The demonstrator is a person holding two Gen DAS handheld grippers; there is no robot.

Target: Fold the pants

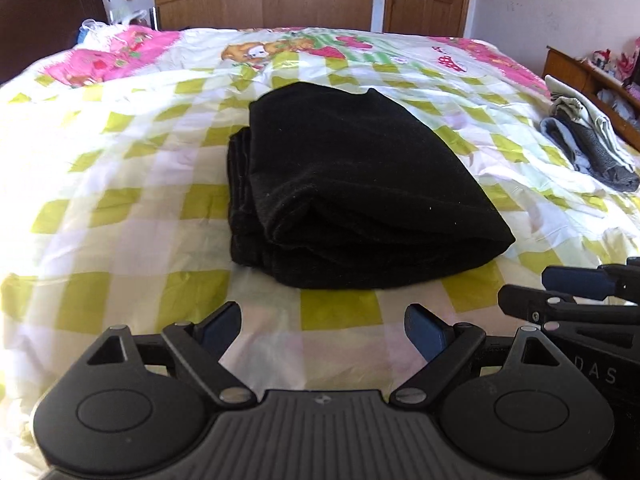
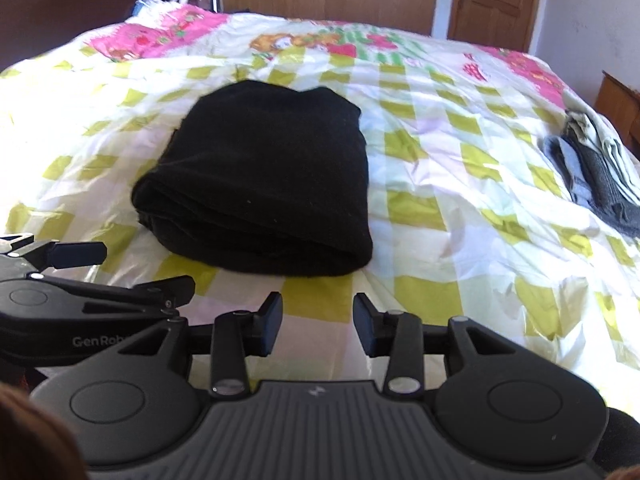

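Black pants [image 1: 352, 184] lie folded into a thick, layered bundle in the middle of the bed; the right wrist view shows the same bundle [image 2: 264, 184] left of centre. My left gripper [image 1: 322, 330] hovers just short of the bundle's near edge, jaws wide apart with nothing between them. My right gripper [image 2: 318, 326] is also short of the bundle's near edge, jaws partly apart and empty. Each gripper shows at the edge of the other's view: the right one [image 1: 560, 292], the left one [image 2: 120, 268].
The bed is covered by a yellow-green and white checked quilt [image 1: 120, 208] with pink cartoon prints at the far end. A small pile of grey and cream clothes [image 1: 588, 144] lies near the bed's right edge. Wooden wardrobe, door and a side cabinet [image 1: 588, 80] stand beyond.
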